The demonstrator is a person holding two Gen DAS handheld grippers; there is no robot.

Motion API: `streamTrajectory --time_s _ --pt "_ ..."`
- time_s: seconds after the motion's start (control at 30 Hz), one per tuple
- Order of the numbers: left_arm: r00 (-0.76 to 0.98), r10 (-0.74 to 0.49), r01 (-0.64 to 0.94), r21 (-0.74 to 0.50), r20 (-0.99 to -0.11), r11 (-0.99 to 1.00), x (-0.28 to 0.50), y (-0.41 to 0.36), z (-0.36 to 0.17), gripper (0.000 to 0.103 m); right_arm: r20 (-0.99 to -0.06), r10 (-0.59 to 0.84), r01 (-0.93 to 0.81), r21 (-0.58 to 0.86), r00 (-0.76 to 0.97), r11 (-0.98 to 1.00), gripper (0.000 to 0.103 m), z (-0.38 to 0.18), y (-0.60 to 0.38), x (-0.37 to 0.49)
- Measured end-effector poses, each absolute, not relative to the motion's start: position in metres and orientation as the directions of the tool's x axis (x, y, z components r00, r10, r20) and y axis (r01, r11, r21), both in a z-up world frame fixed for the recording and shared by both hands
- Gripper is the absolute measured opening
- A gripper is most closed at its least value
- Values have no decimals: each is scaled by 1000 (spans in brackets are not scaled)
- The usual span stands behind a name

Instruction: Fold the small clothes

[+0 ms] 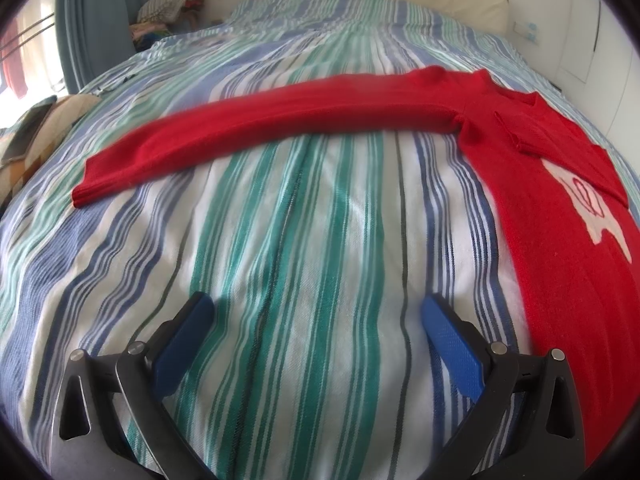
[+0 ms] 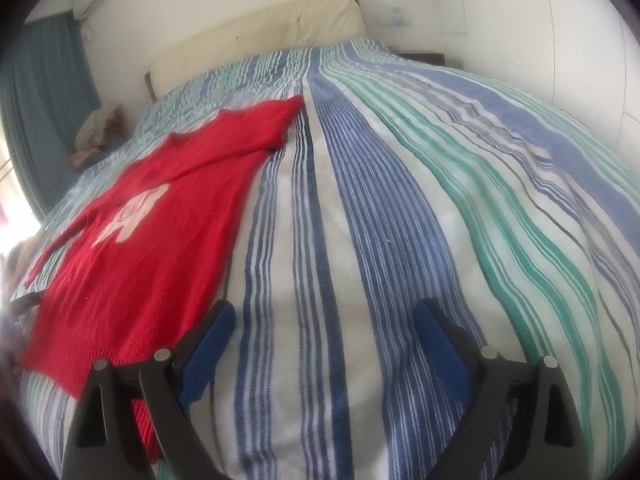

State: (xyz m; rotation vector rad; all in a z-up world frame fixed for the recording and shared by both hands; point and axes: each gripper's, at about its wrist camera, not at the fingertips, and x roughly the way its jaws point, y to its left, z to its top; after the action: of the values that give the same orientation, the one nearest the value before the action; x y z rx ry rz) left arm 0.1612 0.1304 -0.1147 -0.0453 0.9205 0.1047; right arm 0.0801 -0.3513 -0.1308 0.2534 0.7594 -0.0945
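Observation:
A small red knitted sweater [image 1: 560,216] with a white motif lies flat on the striped bedspread [image 1: 300,220]. One long sleeve [image 1: 260,124] stretches out to the left in the left wrist view. The other sleeve is folded across the chest. My left gripper [image 1: 318,312] is open and empty over bare bedspread, left of the sweater's body. In the right wrist view the sweater [image 2: 152,232] lies to the left. My right gripper [image 2: 324,320] is open and empty, its left finger [image 2: 208,344] over the sweater's lower right corner.
A cream headboard [image 2: 260,36] and white walls stand at the far end. A heap of clothes [image 1: 172,8] lies by the blue curtain [image 1: 100,8]. A patterned cushion [image 1: 36,136] sits at the bed's left edge.

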Motion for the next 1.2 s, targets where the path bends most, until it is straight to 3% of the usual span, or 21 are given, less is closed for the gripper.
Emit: streamTrajectory --time_s 0.47,0.67,0.87,0.97,1.17,1.2 --pt "597 20 -93 -45 -802 995 157 134 -110 103 -690 8 169 189 723 967 94 -131 -349 80" --pt "603 -179 -79 -282 -777 956 153 176 -75 102 -691 7 168 187 723 968 95 -131 -348 80" --pt "647 -237 -339 -551 -725 763 162 302 -51 102 -695 12 161 184 719 970 97 -131 -346 81" --pt "597 -189 -483 -537 -780 691 182 351 -68 102 -698 9 160 176 716 971 98 -131 -344 83" --pt "530 -145 -534 -462 -835 708 226 362 -100 100 -700 -2 162 162 714 973 98 -132 -343 85" --pt "534 -121 -537 -446 -837 716 230 357 -99 91 -700 -2 162 163 714 973 98 -132 -344 86"
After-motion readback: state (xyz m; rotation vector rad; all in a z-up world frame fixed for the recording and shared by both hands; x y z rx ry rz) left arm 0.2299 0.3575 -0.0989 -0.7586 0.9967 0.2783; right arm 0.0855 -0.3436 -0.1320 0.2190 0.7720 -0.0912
